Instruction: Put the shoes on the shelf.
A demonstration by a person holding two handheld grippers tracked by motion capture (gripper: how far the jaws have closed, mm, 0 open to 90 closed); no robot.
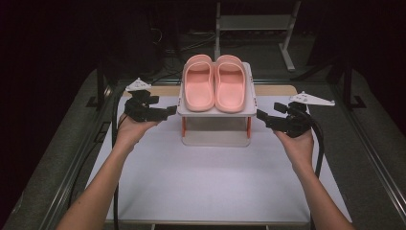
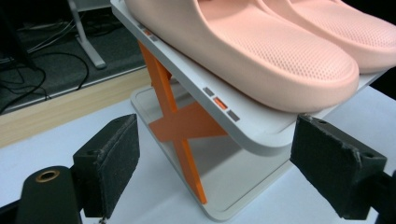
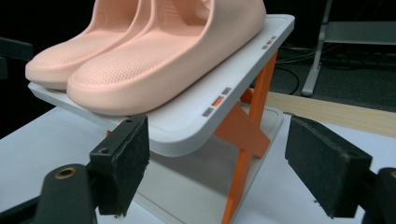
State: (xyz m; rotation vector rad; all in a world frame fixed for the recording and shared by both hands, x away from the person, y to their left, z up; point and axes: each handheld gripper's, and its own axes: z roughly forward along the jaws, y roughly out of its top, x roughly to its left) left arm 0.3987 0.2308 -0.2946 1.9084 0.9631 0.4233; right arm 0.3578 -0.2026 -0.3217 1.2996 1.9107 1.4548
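A pair of pink slippers [image 1: 214,82] sits side by side on the top tier of a white shoe rack [image 1: 216,112] with orange struts, standing mid-counter [image 1: 206,187]. The left gripper [image 1: 168,111] and right gripper [image 1: 261,116] flank the top tier, jaws wide, holding nothing.

A white two-tier rack [image 1: 216,111] with orange cross-braced sides stands upright mid-table, seemingly squared to the person. On its top shelf sit two pink slippers [image 1: 215,84] (soles down, side by side, touching), toes toward the person.
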